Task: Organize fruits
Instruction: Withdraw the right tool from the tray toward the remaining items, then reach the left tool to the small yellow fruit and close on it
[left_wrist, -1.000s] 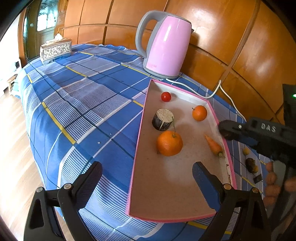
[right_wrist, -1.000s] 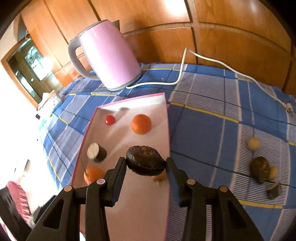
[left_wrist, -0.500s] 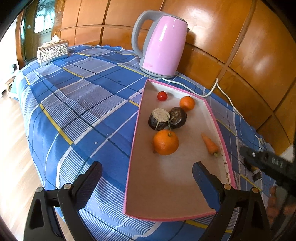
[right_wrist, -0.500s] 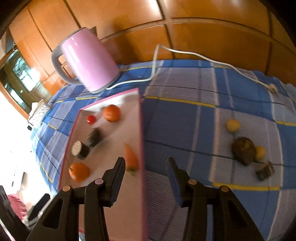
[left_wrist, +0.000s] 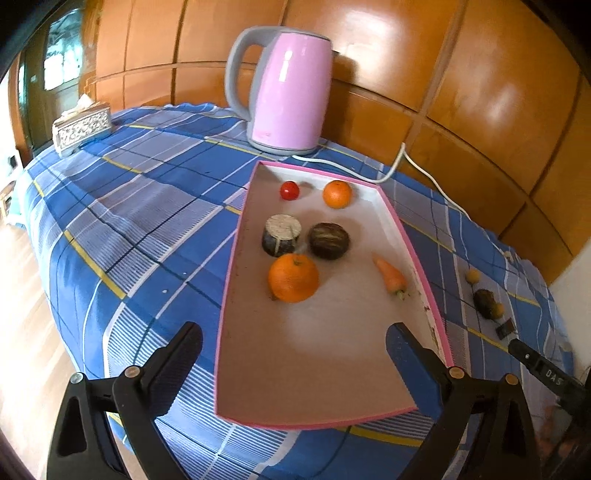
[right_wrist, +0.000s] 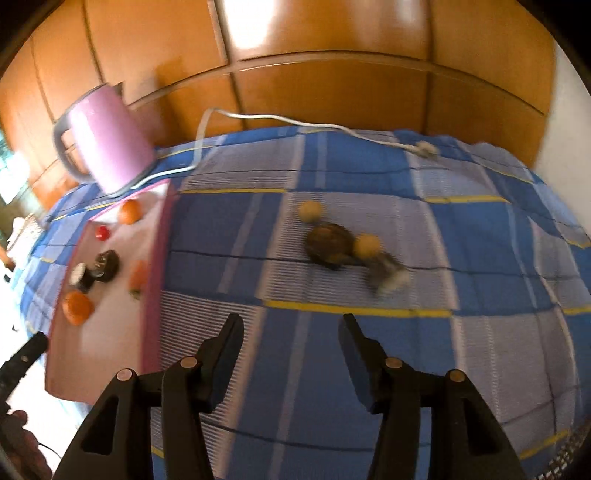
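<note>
Fruits still lie on the blue cloth at one o'clock of the right tongs (right_wrist: 290, 341), whose jaws are opening with nothing between them. Aim at the dark fruit (right_wrist: 328, 242) and close gently. Left tongs (left_wrist: 295, 354) hang wide apart, empty, over the tray (left_wrist: 236, 258).

Daylight enters from the left of both views and blows out the left edges. Glossy wood panelling (left_wrist: 461, 92) carries broad glare patches; the pink kettle (left_wrist: 288, 92) shows a vertical highlight. The left wrist view is sharp, with soft shadows. The right wrist view is motion-blurred throughout. Fisheye curvature and dark vignetting mark all corners.
</note>
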